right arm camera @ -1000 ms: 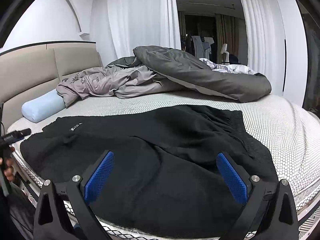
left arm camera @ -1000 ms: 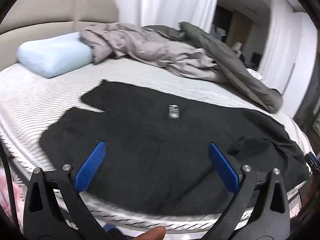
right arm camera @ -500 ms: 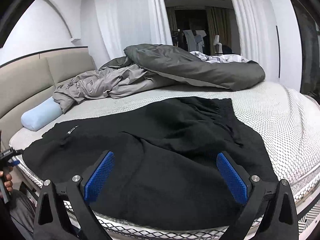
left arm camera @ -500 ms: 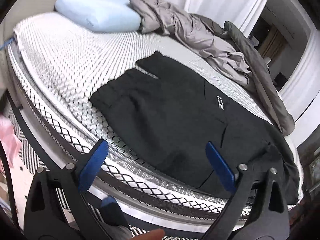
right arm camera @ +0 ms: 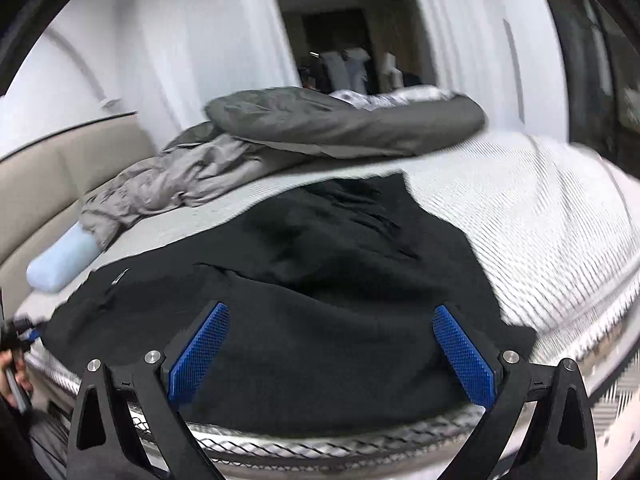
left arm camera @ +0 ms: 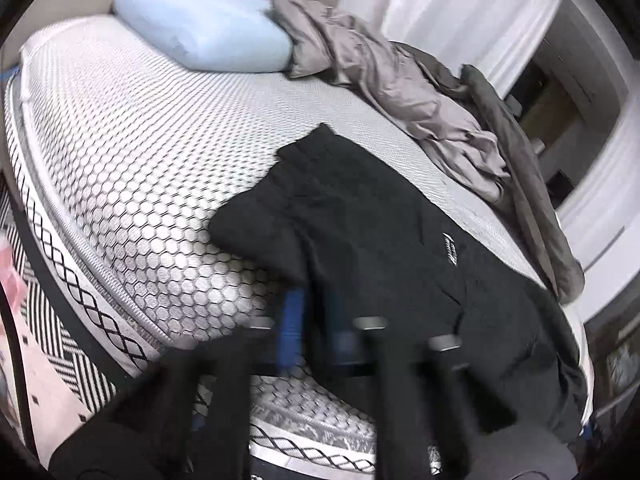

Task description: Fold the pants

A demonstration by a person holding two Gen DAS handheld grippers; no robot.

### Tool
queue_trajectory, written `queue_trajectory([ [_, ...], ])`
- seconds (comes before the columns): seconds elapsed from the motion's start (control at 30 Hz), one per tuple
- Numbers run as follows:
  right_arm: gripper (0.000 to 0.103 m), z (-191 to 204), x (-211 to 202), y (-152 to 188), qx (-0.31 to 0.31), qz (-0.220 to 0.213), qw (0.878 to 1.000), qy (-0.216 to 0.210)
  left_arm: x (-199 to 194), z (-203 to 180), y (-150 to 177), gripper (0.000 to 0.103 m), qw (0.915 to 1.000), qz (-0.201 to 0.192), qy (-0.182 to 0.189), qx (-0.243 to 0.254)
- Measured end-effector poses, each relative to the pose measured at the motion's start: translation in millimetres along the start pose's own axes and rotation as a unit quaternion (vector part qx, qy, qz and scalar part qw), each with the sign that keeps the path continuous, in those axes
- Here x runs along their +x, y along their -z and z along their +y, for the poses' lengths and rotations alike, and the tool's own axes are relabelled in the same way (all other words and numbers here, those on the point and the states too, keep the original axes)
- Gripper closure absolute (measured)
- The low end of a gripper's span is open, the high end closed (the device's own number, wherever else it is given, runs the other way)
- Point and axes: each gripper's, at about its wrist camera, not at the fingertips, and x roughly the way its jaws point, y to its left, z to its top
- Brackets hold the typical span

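**Black pants spread on a bed, one gripper at each end**

A pair of black pants (left arm camera: 384, 248) lies flat on a bed (left arm camera: 120, 152) covered in a white honeycomb-patterned sheet. The long axis of the pants runs along the near edge of the mattress, across both views. In the left wrist view the leg ends lie ahead and slightly left of the jaws, and the garment stretches away to the right, with a small white logo (left arm camera: 451, 249) partway along. In the right wrist view the wider, rumpled waist end (right arm camera: 360, 208) lies ahead of the jaws and the legs run off to the left.

The left gripper (left arm camera: 316, 332) is heavily blurred; its blue pads (left arm camera: 291, 328) stand close together, the jaws closed, right at the near edge of a pant leg (whether cloth is pinched between them cannot be told).

The right gripper (right arm camera: 332, 356) has its jaws spread wide, and the black fabric lies between and beyond the two blue pads, which do not press on it.

Beyond the pants, farther from both jaws, sit a pale blue pillow (left arm camera: 204, 28) and a crumpled grey duvet (right arm camera: 320, 124). A hand (right arm camera: 12, 376) shows at the far left edge of the right wrist view.
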Motion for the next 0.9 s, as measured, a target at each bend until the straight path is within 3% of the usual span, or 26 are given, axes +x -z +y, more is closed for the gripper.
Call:
queue_trajectory([
  [0.2,0.000,-61,-17,26,0.100,0.044,0.994,0.023,-10,29,-10,0.103,0.9982,-0.027,-0.006,-0.054],
  [0.37,0.000,-98,-9,47,0.220,0.072,0.970,-0.072,-6,31,-15,0.103,0.9985,-0.028,-0.002,-0.046],
  [0.5,0.000,-112,1,48,0.285,0.066,0.947,-0.130,-9,40,-13,0.103,0.9982,-0.023,0.005,-0.055],
  [0.7,0.001,-121,17,38,0.341,0.069,0.925,-0.153,-7,39,-14,0.103,0.9985,-0.020,0.004,-0.051],
  [0.8,0.024,-126,13,38,0.361,0.052,0.919,-0.153,-9,41,-14,0.103,0.9986,-0.021,0.004,-0.049],
  [0.87,0.060,-128,7,35,0.360,0.044,0.925,-0.118,-11,41,-15,0.103,0.9987,-0.023,0.003,-0.046],
  [0.9,0.068,-128,5,34,0.348,0.045,0.931,-0.098,-13,40,-15,0.103,0.9987,-0.023,0.003,-0.045],
])
